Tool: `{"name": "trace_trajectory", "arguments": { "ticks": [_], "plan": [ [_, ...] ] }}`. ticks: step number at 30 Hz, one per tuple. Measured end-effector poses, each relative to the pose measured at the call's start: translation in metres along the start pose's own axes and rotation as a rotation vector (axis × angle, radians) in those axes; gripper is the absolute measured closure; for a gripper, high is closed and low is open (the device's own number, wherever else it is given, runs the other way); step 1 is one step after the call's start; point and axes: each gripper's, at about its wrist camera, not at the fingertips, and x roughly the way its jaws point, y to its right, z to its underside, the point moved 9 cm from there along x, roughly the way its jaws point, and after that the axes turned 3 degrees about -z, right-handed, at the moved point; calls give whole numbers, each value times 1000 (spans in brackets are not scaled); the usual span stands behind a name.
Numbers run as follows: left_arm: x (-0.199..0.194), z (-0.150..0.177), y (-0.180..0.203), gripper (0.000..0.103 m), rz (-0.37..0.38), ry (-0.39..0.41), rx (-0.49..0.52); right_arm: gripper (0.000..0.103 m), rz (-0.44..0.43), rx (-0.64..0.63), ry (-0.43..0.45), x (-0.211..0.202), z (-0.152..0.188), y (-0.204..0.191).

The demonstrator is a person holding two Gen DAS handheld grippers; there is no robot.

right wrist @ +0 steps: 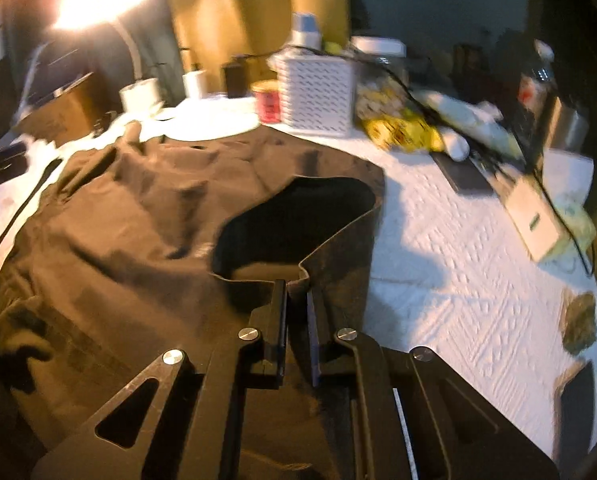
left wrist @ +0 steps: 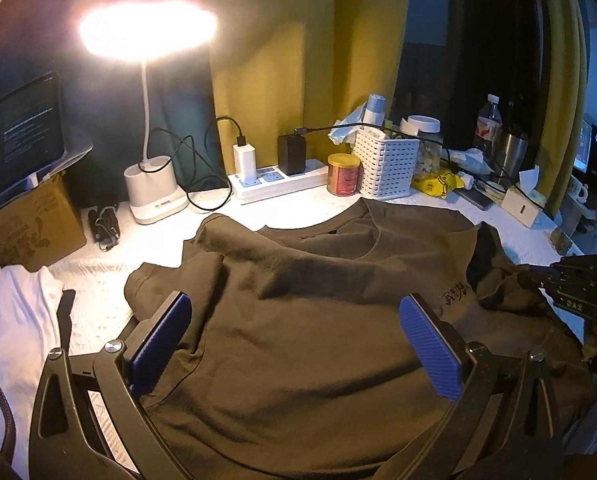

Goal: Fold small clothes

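A: Right gripper (right wrist: 297, 300)?
B: Clamping the olive shirt's (right wrist: 138, 220) sleeve edge.
A: Left gripper (left wrist: 294, 320)?
B: Gaping wide above the shirt, gripping nothing.
A: Shirt?
B: Lying rumpled across the white tabletop (right wrist: 458, 260).

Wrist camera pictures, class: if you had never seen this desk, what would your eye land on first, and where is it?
First comes the glaring desk lamp at the back left, above its white base. Next, the brown T-shirt spread across the white table cover, filling the foreground. Then the right gripper, shut on the shirt's sleeve edge, while the left gripper hangs open over the cloth.
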Motion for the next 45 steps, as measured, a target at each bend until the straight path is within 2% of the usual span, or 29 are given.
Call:
{"name": "trace_trajectory", "arguments": {
  "ticks": [6,10,13,15,16,21,24,28,32,39,42,45],
  "plan": [
    [-6,5,-2,1,17,11,-4,93,-80,-153,-78,4,20,-54],
    [-7,12,-7,1,16,2,-9,93,-80,-149,-162,21,44,-63],
    [-6,18,-14,1,9,-11,-17,80,-96,-108,-167,22,47,-63],
    [-6,21,-20,1,1,-20,-25,54,-105,-98,-156,19,45,-64],
    [-6,21,-22,1,-1,-21,-28,53,-104,-95,-147,17,42,-64],
    [-3,22,-33,1,-18,-27,-45,53,-89,-17,-67,5,15,-37],
    [2,21,-37,1,-30,-30,-52,53,-35,59,-32,5,-2,-1],
    [8,17,-43,1,-51,-28,-57,53,18,130,-13,14,-17,40],
    [18,12,-47,1,-72,-33,-58,53,23,160,-19,29,-24,66],
    [41,5,-45,1,-93,-64,-39,53,-36,207,-72,70,-31,94],
    [49,2,-44,1,-98,-73,-30,53,-104,249,-97,86,-33,100],
    [54,0,-44,1,-106,-78,-23,55,-182,270,-77,94,-39,99]
  ]
}}
